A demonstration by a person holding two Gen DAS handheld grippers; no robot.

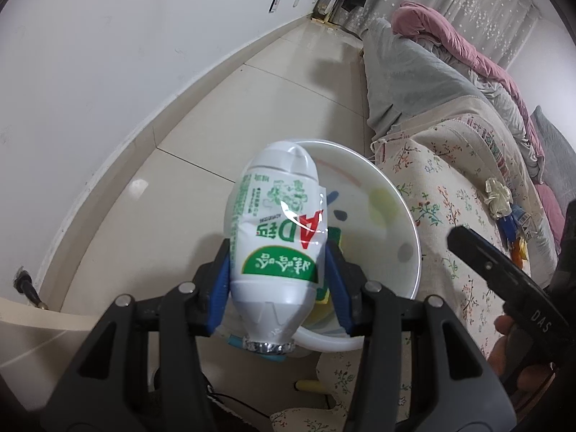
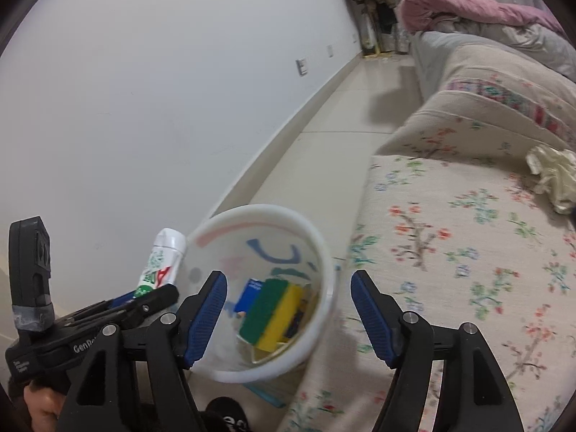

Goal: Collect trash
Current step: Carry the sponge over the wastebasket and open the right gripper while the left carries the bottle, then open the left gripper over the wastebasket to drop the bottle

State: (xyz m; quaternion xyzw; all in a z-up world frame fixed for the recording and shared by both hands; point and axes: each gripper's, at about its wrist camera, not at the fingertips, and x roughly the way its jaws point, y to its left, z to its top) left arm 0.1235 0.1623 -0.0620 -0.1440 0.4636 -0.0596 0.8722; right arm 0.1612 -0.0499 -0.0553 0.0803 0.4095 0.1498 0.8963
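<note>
Left hand-held gripper [image 1: 279,280] is pinching a bottle [image 1: 275,237] across its lower body, both blue pads pressing on the label, and is holding it just above the near left rim of a white bin [image 1: 403,212]. Right hand-held gripper [image 2: 288,315] is standing spread with nothing between its pads, hovering over the bin's [image 2: 324,252] near rim beside a flowered sofa [image 2: 450,252].

The bottle is looking like thin, empty plastic: light, a little dented under the pads, and glossy enough to be slipping if squeezed weakly. Its waist, where the label wraps it, is probably the best place to be taking hold, since the tapered ends are offering less to press on. Its long axis is running near to far along the fingers, with the foil-sealed neck [image 1: 268,347] pointing near and down and the rounded base pointing far, tilting over the bin.

Inside the bin a green and yellow sponge [image 2: 275,311] is lying with other scraps. Farther right on the sofa, a crumpled pale wrapper [image 2: 552,176] is waiting, probably soft, weightless and best pinched at its bunched middle.
</note>
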